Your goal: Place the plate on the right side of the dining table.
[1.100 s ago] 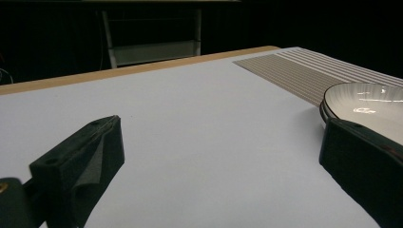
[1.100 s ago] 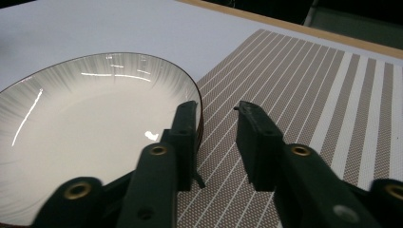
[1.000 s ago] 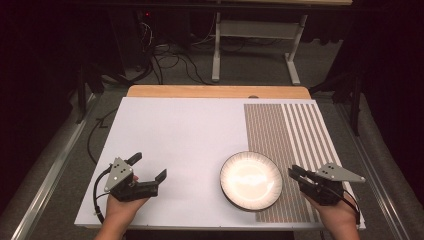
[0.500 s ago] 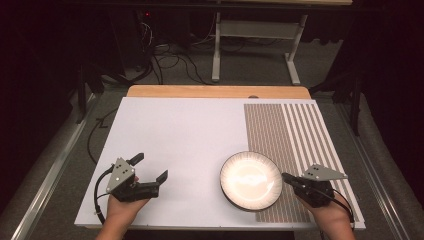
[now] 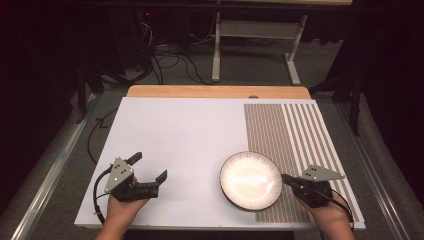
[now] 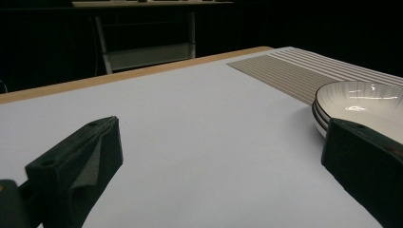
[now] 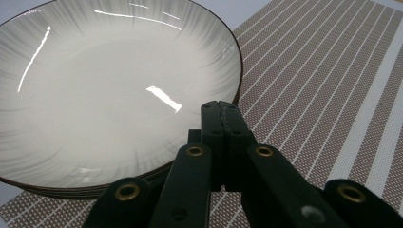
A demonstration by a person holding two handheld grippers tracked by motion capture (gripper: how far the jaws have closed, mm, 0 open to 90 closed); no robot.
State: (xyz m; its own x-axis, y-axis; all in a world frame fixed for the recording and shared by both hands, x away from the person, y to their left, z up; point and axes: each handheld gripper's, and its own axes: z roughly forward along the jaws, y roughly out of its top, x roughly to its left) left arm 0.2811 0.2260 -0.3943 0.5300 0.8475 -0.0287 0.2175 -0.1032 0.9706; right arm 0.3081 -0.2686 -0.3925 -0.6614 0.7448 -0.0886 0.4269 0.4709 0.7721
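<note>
Right gripper (image 5: 289, 180) clenched, empty, hovering over plate (image 5: 250, 179) rim; left gripper (image 5: 150, 167) waiting released on tabletop (image 5: 190, 130). Grasp not yet made.

Bare table (image 5: 190, 135) left of the plate (image 5: 250, 180) gives passage.

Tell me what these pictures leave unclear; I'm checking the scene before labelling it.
- Number of stacked white ribbed plates: left gripper view shows at least two rims; its right jaw covers the near side.
- Whether the right gripper, jaws together, touches the plate rim: its own jaws hide the contact in the right gripper view; too small in the high view.
- Brown striped placemat: its near left part lies under the plates.
</note>
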